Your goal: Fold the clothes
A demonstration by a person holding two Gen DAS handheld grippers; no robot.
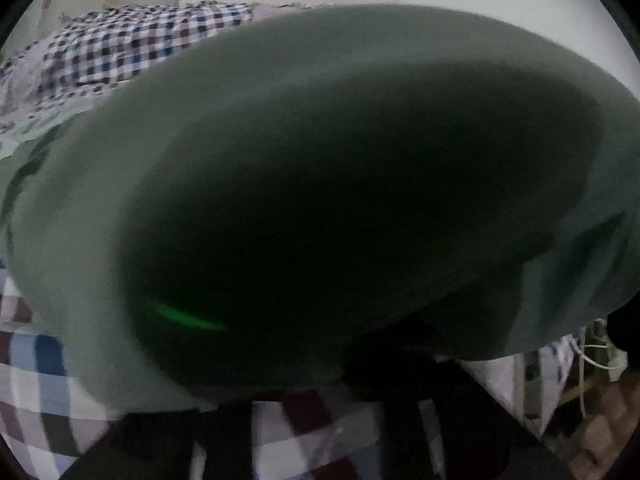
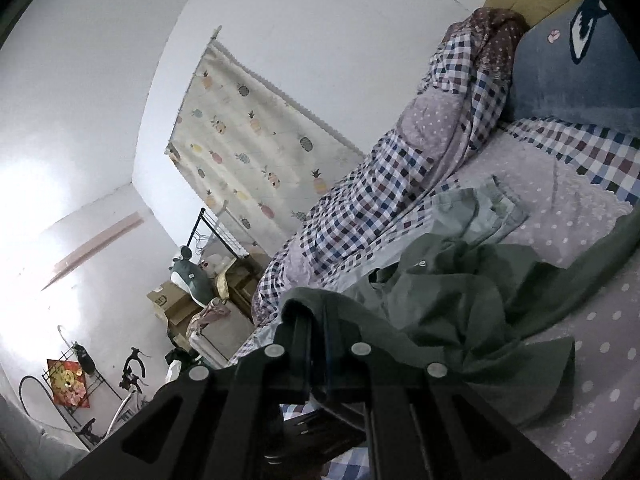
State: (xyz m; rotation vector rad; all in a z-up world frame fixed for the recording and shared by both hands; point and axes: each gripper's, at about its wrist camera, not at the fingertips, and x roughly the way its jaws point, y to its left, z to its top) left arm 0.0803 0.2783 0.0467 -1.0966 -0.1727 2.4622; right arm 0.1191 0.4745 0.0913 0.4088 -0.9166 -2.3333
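Note:
A dark green garment (image 1: 320, 160) hangs right in front of the left wrist camera, blurred and filling most of that view. Dark shapes of my left gripper (image 1: 400, 384) show below the cloth; its jaws are hidden. In the right wrist view the same green garment (image 2: 460, 292) lies crumpled on the bed, with one edge drawn up over my right gripper (image 2: 316, 320). Its two fingers stand close together, shut on that edge. A second, pale grey-green garment (image 2: 476, 212) lies flat further back on the bed.
The bed has a lilac polka-dot sheet (image 2: 600, 360). A checked quilt (image 2: 380, 192) is heaped along the wall side, also seen as checked quilt (image 1: 140, 40). A blue pillow (image 2: 568, 80) sits at the head. Boxes and a plush toy (image 2: 192, 276) stand beyond the foot.

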